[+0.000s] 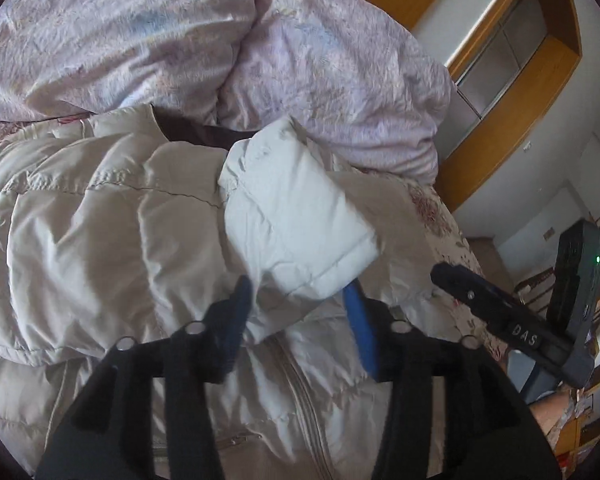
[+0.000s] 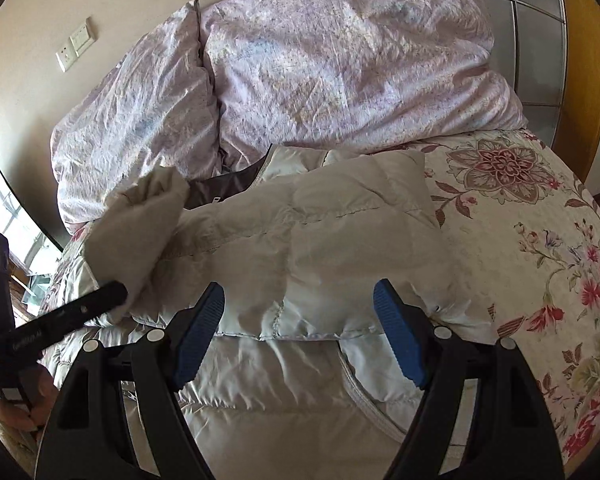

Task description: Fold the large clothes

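- The puffy jacket (image 2: 300, 248) lies on the bed (image 2: 540, 240), collar toward the heaped duvet (image 2: 340, 72), its long axis running away from both cameras
- The left sleeve (image 1: 300, 216) is folded across the chest; the left hand-held gripper (image 1: 300, 312) has its jaws parted around the cuff, pads apparently not pressing it
- The right hand-held gripper (image 2: 300, 320) stands wide open, gripping nothing, over the other folded sleeve
- Judgement: the hem lies nearest both hands, so both reach it equally
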The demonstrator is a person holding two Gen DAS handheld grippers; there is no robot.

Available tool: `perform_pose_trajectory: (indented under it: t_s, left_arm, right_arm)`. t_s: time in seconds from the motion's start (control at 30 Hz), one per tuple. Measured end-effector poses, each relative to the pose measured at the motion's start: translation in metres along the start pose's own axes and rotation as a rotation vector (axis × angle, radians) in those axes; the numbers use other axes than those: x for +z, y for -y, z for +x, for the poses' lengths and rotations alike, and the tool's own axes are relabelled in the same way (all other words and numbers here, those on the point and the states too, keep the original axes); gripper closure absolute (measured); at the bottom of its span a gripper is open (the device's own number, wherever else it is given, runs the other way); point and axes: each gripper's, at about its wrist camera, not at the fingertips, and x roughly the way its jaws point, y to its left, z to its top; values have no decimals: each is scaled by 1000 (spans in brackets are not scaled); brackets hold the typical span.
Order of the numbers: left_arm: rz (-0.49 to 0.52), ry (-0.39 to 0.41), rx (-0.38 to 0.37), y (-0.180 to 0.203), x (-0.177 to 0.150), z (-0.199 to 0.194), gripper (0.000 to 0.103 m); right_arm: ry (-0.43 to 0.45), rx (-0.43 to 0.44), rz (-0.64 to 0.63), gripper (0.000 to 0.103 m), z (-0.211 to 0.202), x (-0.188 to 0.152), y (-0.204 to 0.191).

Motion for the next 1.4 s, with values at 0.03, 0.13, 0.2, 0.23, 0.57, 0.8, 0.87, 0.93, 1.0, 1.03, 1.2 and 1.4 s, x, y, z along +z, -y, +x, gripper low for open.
perform_pose_trajectory:
  t_s: [0.03, 0.13, 0.2, 0.23, 0.57, 0.8, 0.87, 0.93, 1.0, 1.03, 1.2, 1.4]
  left_arm:
    - [7, 11, -12, 1, -3, -6, 32]
    - [28, 82, -25, -2, -2, -38, 24]
    - [18, 127, 14, -15, 5, -60, 24]
    - [8, 145, 52, -27, 7, -69, 24]
    - [-7, 149, 444, -118, 19, -75, 24]
    - [-28, 85, 507, -154, 11, -45, 22]
    - [-21, 91, 512, -158, 10, -40, 20]
    - [-11, 92, 533, -161, 8, -36, 14]
    - [-9, 86, 541, -164, 8, -29, 12]
    - [-13, 82, 546, -167, 7, -27, 10]
    - [-24, 66, 556, -171, 6, -21, 6]
    - [-51, 59, 412, -165, -6, -74, 8]
  right_arm:
    - [10, 2, -12, 25, -1, 1, -5]
    - [44, 32, -68, 35, -6, 5, -25]
    - [48, 62, -114, 46, -4, 7, -44]
    - [47, 83, -142, 48, -2, 8, -55]
    - [6, 107, -393, 67, 66, 6, -136]
    - [-81, 74, -378, 69, 110, -3, -115]
    - [-92, 89, -362, 69, 117, -4, -110]
    - [-88, 98, -362, 69, 122, -8, -107]
    - [-75, 98, -369, 69, 127, -12, -106]
    - [-69, 97, -368, 68, 129, -14, -106]
    - [-86, 110, -356, 68, 134, -11, -103]
    - [-174, 216, -237, 38, 85, 3, -70]
